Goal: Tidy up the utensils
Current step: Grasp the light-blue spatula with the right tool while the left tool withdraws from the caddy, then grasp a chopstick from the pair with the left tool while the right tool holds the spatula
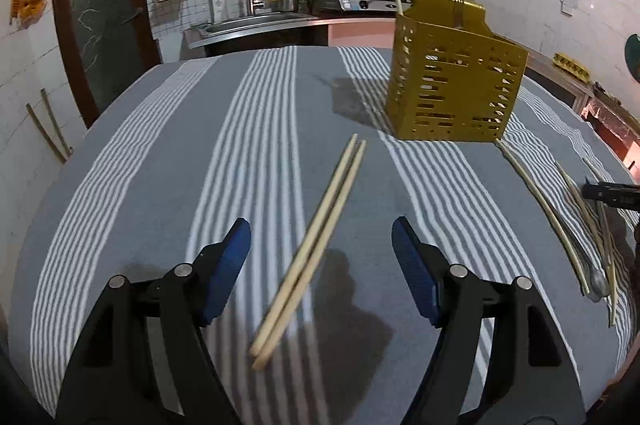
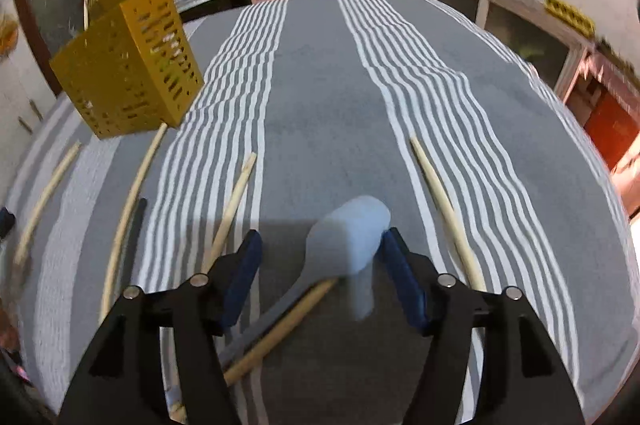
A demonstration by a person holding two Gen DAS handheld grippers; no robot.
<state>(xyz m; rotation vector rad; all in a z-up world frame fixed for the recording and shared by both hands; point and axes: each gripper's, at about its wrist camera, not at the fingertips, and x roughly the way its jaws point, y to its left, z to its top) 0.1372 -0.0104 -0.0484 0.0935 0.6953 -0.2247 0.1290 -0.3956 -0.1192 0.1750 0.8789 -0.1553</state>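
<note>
We count one yellow utensil caddy (image 1: 454,81), one spoon (image 2: 344,245), and six loose chopsticks (image 2: 236,201) on the striped cloth (image 2: 320,73).

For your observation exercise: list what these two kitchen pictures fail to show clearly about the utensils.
- Right wrist view: spoon bowl is motion-blurred; its handle end is hidden under the right gripper.
- Left wrist view: spoon is small, near the rim.
- Utensil holder: its perforated walls hide most contents.
</note>
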